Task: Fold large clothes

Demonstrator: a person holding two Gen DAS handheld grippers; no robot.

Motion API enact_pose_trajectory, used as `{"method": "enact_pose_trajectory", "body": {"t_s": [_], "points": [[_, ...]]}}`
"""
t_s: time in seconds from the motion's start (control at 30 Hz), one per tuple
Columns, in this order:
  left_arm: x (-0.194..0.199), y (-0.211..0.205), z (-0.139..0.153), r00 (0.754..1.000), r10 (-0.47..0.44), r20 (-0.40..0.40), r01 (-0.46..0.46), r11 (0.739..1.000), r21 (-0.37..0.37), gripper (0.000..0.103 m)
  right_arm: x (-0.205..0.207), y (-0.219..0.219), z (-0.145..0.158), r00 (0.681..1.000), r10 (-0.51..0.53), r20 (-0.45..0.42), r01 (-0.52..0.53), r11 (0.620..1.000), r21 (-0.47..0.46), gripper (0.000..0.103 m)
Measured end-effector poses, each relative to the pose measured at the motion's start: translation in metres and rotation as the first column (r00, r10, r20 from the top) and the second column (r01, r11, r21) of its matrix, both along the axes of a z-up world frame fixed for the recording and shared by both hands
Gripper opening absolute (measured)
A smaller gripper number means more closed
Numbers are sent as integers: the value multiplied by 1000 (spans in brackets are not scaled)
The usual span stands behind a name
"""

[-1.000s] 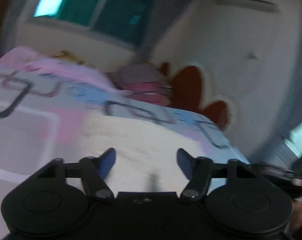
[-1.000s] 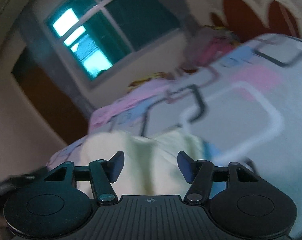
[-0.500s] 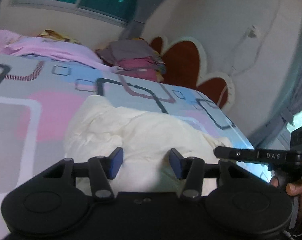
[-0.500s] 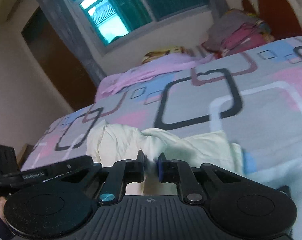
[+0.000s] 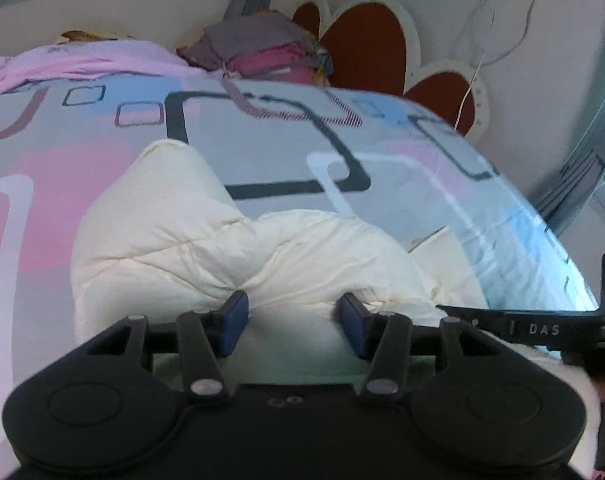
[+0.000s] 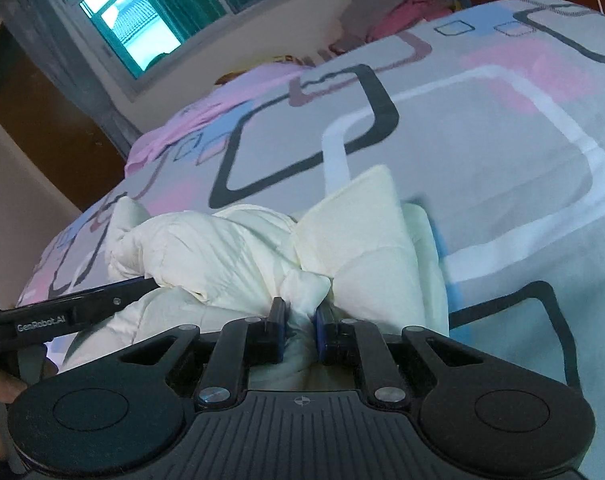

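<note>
A cream padded garment [image 5: 206, 248] lies bunched on the bed's patterned sheet [image 5: 262, 148]. My left gripper [image 5: 294, 320] is open, its blue fingertips resting against the near edge of the garment with cloth between them. My right gripper [image 6: 300, 326] is shut on a pinched fold of the same garment [image 6: 238, 252] at its near edge. The right gripper's arm shows at the right of the left wrist view [image 5: 542, 326]. The left gripper's arm shows at the left of the right wrist view [image 6: 74, 312].
A stack of folded clothes [image 5: 262, 52] and pink bedding [image 5: 82, 60] lie at the bed's far end, under a window [image 6: 150, 4]. A red flower-shaped headboard [image 5: 366, 40] stands at the far right. The bed edge drops off at the right.
Both grippers have come down to the garment. The right gripper closed on a fold of it half a second ago and still holds it. The left gripper has moved closer, jaws still apart.
</note>
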State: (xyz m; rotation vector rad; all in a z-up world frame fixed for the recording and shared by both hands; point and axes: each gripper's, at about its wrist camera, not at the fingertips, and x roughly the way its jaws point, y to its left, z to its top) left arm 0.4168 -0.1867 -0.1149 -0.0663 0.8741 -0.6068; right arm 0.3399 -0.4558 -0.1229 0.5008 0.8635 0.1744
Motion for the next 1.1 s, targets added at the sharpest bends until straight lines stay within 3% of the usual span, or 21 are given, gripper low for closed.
{"method": "enact_pose_trajectory", "body": {"t_s": [0.1,0.17,0.23,0.33,0.43,0.57,0.63,0.77,0.9,1.0,1.1], "points": [[-1,2,0,1000,-10,-3,10,1000,3,50,3,0,6,999,24,-22,-25,1000,-20,12],[-2,10,8,1000,-25,-2,25,1000,-17,51,3,0,24,999,32,-7,-32,996,-83,15],[-5,24,22,1000,2,13,-1,999,-47,51,-1,-1,53,997,21,70,-10,988,-155,36],[-3,48,42,992,90,92,-84,994,-67,51,12,6,86,991,48,122,-26,985,-170,37],[11,59,51,980,169,103,-162,984,-71,49,38,36,99,991,91,99,-70,978,-194,36],[27,61,46,977,201,66,-196,978,-75,37,64,84,91,988,146,53,-131,968,-216,36],[34,56,39,980,197,37,-193,977,-95,36,70,97,76,990,140,16,-131,960,-247,32],[45,50,13,977,208,-46,-212,971,-112,37,75,90,39,994,94,-47,-103,960,-262,30],[49,41,-2,974,217,-64,-222,972,-73,38,77,78,20,995,68,-67,-81,973,-215,30],[51,32,0,982,184,-41,-185,983,-6,38,77,78,19,995,67,-72,-82,973,-218,30],[41,37,19,982,186,-19,-186,983,0,40,64,67,39,997,59,-41,-66,981,-184,31]]}}
